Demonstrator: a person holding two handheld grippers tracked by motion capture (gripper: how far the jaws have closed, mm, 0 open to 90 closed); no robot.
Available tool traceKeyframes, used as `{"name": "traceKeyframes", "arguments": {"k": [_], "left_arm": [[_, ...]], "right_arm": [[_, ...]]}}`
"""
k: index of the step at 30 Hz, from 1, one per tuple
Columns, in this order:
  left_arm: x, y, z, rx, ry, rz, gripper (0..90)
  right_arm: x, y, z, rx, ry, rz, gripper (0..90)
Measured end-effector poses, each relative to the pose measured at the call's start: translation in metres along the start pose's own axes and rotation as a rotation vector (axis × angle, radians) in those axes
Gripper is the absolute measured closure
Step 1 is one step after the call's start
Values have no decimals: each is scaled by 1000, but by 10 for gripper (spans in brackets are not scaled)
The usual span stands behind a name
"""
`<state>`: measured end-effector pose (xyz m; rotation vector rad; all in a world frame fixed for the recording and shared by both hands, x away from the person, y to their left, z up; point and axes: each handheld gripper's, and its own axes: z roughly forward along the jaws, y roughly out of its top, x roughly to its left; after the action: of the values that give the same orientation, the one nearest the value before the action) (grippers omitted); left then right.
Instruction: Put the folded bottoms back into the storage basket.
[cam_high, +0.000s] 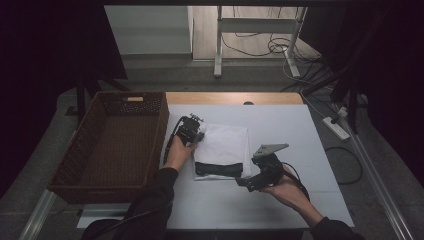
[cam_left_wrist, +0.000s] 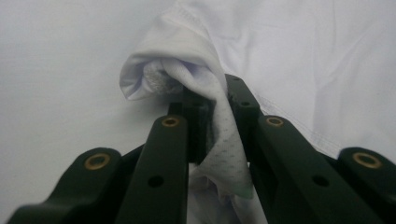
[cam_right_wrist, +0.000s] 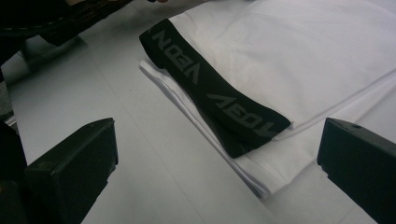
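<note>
Here we see the left tongs (cam_left_wrist: 212, 109) clamped on a bunched corner of the white garment (cam_left_wrist: 299, 60), the mesh-textured fabric pinched between the two black jaws and spilling down behind them. In the high view the left tongs (cam_high: 192, 131) sit at the far left corner of the folded white garment (cam_high: 225, 142), held by the left hand (cam_high: 178, 152).

The right tongs (cam_right_wrist: 217, 168) stand wide apart, gripping nothing; between and just beyond the jaws lies the near edge of the garment with its black waistband (cam_right_wrist: 212, 91). Grey lettering runs along that band, seen upside down from this side; we cannot read it with certainty. In the high view the right tongs (cam_high: 245, 182) hover just beside the near right corner of the garment, held by the right hand (cam_high: 285, 190), with the grey three-cornered plate (cam_high: 269, 149) on top.

The garment rests on the white surface (cam_high: 290, 130). Left of the left tongs, touching the surface's edge, stands a brown woven basket (cam_high: 90, 145).
</note>
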<state>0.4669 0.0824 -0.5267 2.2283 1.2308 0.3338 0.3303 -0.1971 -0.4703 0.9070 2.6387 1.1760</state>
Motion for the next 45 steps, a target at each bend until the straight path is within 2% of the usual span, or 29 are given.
{"name": "traceKeyframes", "arguments": {"k": [6, 16, 24, 28, 34, 42, 45], "left_arm": [[0, 0, 0, -2, -4, -4, 801], [0, 0, 0, -1, -4, -2, 801], [1, -1, 0, -3, -4, -3, 801], [0, -1, 0, -5, -3, -4, 801], [0, -1, 0, -7, -2, -4, 801], [0, -1, 0, -9, 1, -5, 802], [0, -1, 0, -8, 1, -5, 802]], "right_arm": [[-2, 6, 11, 6, 14, -8, 0], [-3, 19, 36, 45, 27, -41, 0], [-3, 27, 55, 68, 58, -72, 0], [-2, 29, 62, 82, 60, -85, 0], [1, 30, 79, 111, 87, -110, 0], [3, 28, 100, 161, 74, -143, 2], [4, 28, 105, 171, 85, -153, 7]]}}
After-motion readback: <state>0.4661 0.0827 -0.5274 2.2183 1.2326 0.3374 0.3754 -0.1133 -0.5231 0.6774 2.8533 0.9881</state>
